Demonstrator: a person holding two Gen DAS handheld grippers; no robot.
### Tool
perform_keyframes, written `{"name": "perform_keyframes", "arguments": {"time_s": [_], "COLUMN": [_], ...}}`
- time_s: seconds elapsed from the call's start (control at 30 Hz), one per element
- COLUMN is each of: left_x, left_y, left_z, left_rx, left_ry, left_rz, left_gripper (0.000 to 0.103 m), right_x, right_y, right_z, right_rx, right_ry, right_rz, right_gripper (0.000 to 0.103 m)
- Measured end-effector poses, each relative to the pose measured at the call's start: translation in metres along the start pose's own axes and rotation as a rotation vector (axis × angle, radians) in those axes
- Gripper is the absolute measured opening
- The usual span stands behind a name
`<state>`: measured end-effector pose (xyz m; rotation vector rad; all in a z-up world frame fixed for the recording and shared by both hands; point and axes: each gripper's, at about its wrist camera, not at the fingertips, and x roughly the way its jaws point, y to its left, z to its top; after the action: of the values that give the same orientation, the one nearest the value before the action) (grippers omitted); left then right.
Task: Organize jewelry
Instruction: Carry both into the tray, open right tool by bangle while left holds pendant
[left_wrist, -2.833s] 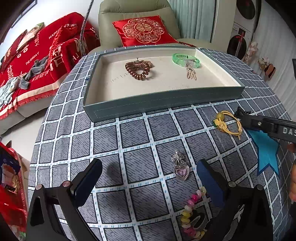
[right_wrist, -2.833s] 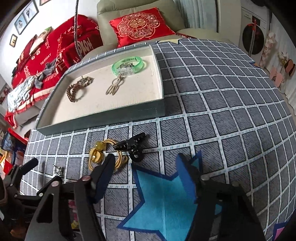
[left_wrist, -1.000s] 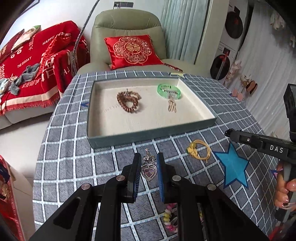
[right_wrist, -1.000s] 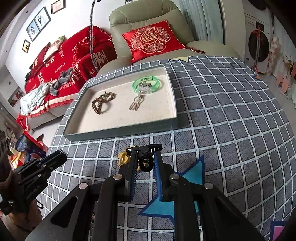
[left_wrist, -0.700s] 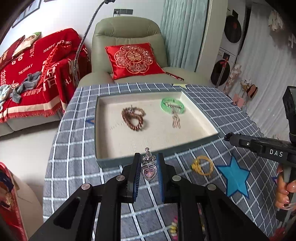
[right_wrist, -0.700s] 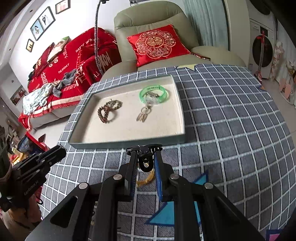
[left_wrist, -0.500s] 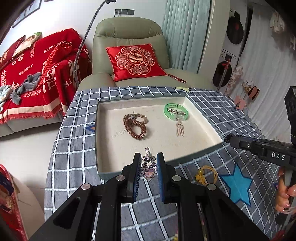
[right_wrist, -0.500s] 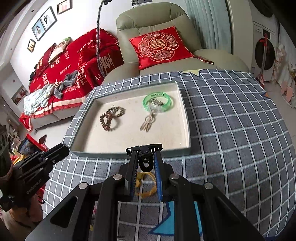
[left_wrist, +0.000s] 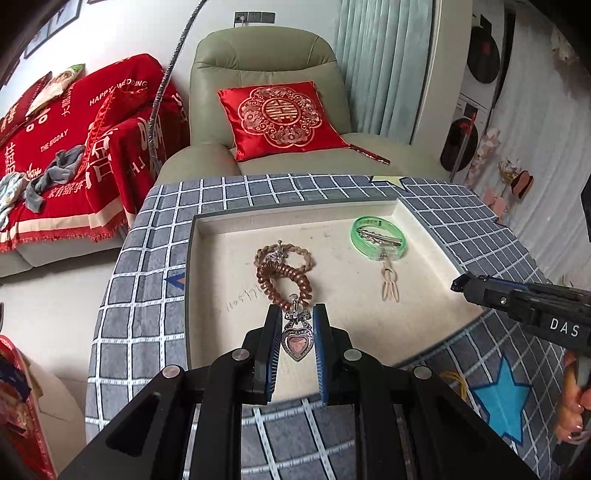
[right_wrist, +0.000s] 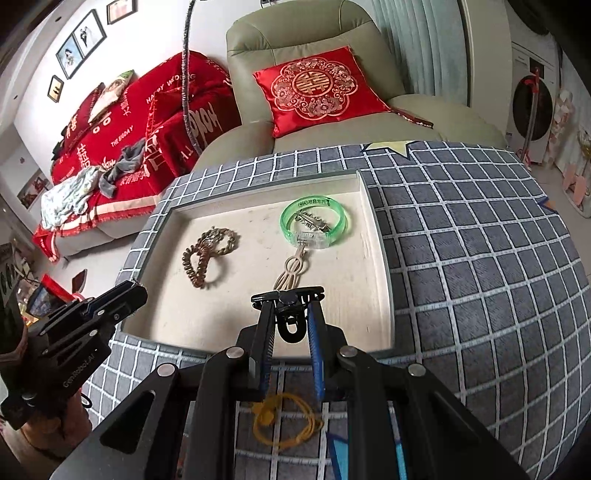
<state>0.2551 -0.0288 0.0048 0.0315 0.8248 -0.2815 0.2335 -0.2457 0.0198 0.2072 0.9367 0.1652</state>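
My left gripper (left_wrist: 295, 317) is shut on a silver pendant with a pink heart (left_wrist: 296, 339), held above the near part of the cream-lined tray (left_wrist: 221, 332). My right gripper (right_wrist: 289, 308) is shut on a black hair clip (right_wrist: 289, 299) over the tray's (right_wrist: 380, 295) near right part. In the tray lie a brown spiral hair tie with a braided bracelet (left_wrist: 282, 269) and a green bangle (left_wrist: 378, 238) with a metal clip and a beige hairpin (left_wrist: 389, 286). A yellow cord (right_wrist: 286, 424) lies on the cloth below my right gripper.
The tray sits on a round table under a grey checked cloth (left_wrist: 147, 295) with a blue star (left_wrist: 504, 402). Behind stand a green armchair (left_wrist: 266, 74) with a red cushion (left_wrist: 284, 118) and a red-covered sofa (left_wrist: 55, 147). The right gripper's body (left_wrist: 524, 302) reaches in from the right.
Both grippers have moved forward from over the cloth to above the tray, each still holding its item. The yellow cord has dropped behind, under them.
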Motion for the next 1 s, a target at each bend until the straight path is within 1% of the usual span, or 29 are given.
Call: {"name": "perform_keyframes", "arguments": {"time_s": [0.43,0.57,0.67,0.83,1.0], "left_x": [0.035,0.049,0.060,0.073,0.079], "left_y": [0.004,0.006,0.005,0.002,0.000], "left_z": [0.010,0.011,0.010,0.010,0.015], "left_rx": [0.006,-0.008,-0.007,0.015,0.031], "left_ry": [0.039,0.081,0.116,0.137,0.129], "left_rz": [0.022,0.007,0.010,0.038,0.063], "left_gripper": [0.031,0.031,0.031,0.031,0.031], "right_x": [0.035,0.048,0.060,0.075,0.091], "right_y": [-0.007,-0.011,-0.012,-0.010,-0.012], "right_z": [0.015,0.018,0.020,0.025,0.033], "right_rx": [0.004,0.010,0.012,0.006,0.017], "right_ry": [0.036,0.051,0.066,0.071,0.075], "right_rz": [-0.020,-0.034,-0.049,-0.067,-0.090], "right_gripper": [0.019,0.019,0.019,0.019,0.019]}}
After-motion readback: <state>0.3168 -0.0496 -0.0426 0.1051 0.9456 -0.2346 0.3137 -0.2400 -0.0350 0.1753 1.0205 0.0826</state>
